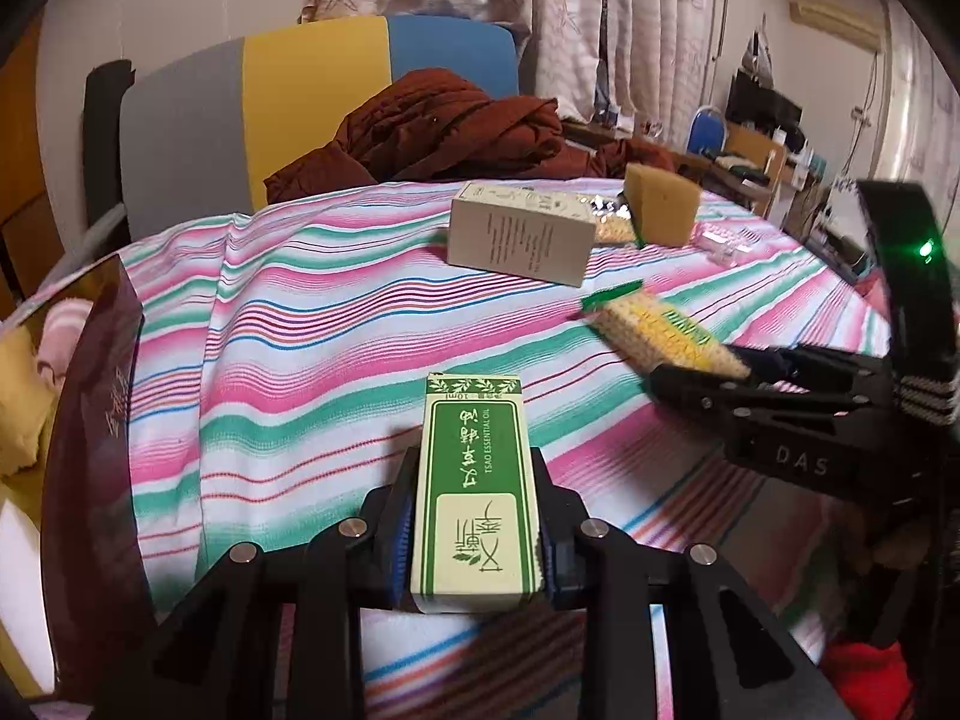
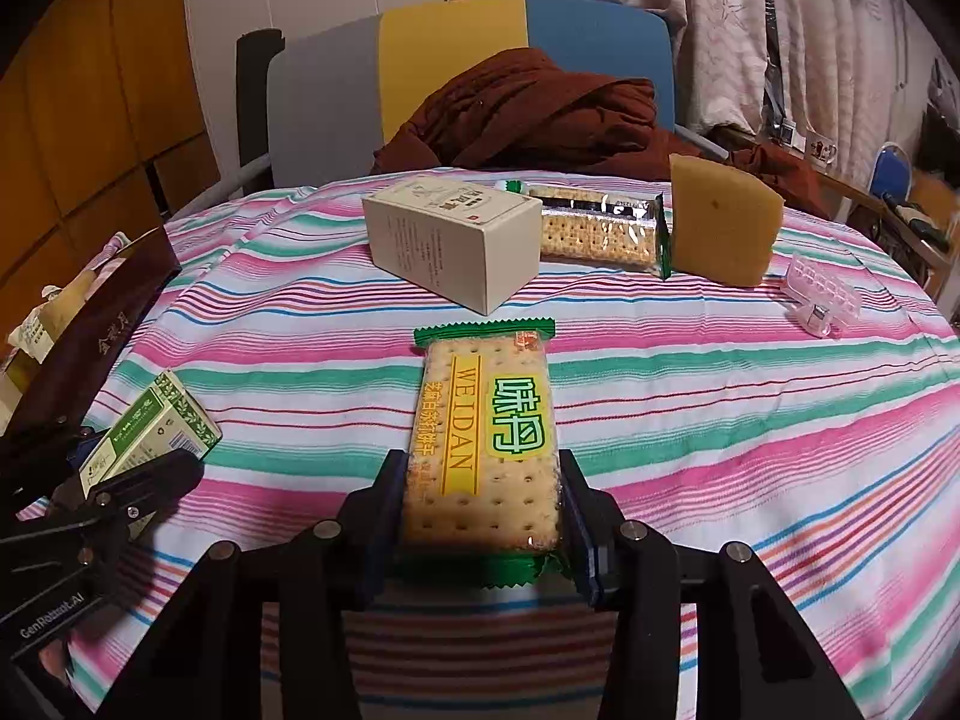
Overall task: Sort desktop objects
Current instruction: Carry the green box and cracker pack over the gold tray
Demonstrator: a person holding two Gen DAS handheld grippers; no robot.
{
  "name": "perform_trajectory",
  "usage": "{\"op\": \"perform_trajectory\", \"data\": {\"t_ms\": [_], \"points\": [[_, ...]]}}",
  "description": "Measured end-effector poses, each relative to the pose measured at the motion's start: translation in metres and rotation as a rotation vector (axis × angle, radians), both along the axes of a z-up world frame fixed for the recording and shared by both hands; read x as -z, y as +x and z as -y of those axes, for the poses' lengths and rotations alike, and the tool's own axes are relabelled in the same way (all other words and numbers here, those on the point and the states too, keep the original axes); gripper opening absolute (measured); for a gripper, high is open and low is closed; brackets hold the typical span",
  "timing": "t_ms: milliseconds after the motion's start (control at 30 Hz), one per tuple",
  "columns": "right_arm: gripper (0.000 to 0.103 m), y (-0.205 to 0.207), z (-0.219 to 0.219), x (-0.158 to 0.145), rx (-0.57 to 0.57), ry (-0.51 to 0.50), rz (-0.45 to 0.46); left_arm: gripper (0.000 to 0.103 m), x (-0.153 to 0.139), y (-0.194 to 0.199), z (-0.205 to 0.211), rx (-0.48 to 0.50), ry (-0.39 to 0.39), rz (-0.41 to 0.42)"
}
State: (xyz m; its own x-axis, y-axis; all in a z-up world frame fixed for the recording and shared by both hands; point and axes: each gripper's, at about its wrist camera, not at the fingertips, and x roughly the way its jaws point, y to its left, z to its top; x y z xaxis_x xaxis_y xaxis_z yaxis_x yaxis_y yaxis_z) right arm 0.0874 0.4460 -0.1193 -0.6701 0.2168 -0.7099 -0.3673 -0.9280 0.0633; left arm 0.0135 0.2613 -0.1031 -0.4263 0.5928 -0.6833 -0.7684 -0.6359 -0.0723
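Observation:
My left gripper [image 1: 474, 516] is shut on a green essential oil box [image 1: 474, 480] and holds it above the striped tablecloth [image 1: 288, 348]; the box also shows in the right wrist view [image 2: 150, 432]. My right gripper [image 2: 480, 504] is shut on a WEIDAN cracker packet [image 2: 486, 438], seen in the left wrist view [image 1: 654, 330] at the right. A beige box [image 2: 450, 246], a second cracker packet [image 2: 600, 228], a yellow sponge [image 2: 720, 222] and a clear plastic clip [image 2: 822, 294] lie at the far side of the table.
A dark brown gift box [image 2: 84, 324] stands open at the table's left edge, with items inside. A chair [image 2: 336, 96] with a brown cloth [image 2: 528, 114] on it stands behind the table. Curtains hang at the back.

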Motion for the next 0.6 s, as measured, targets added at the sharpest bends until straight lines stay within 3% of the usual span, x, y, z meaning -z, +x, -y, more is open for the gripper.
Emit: {"op": "perform_trajectory", "data": {"t_ms": [333,600], "points": [[0.048,0.020,0.006,-0.004,-0.017,-0.165,-0.103,0.031,-0.024,0.007,0.021,-0.017,0.066,-0.024],[0.048,0.005,0.042,-0.021,-0.115,-0.173,-0.138,0.031,-0.053,0.005,0.063,-0.102,0.104,-0.064]]}}
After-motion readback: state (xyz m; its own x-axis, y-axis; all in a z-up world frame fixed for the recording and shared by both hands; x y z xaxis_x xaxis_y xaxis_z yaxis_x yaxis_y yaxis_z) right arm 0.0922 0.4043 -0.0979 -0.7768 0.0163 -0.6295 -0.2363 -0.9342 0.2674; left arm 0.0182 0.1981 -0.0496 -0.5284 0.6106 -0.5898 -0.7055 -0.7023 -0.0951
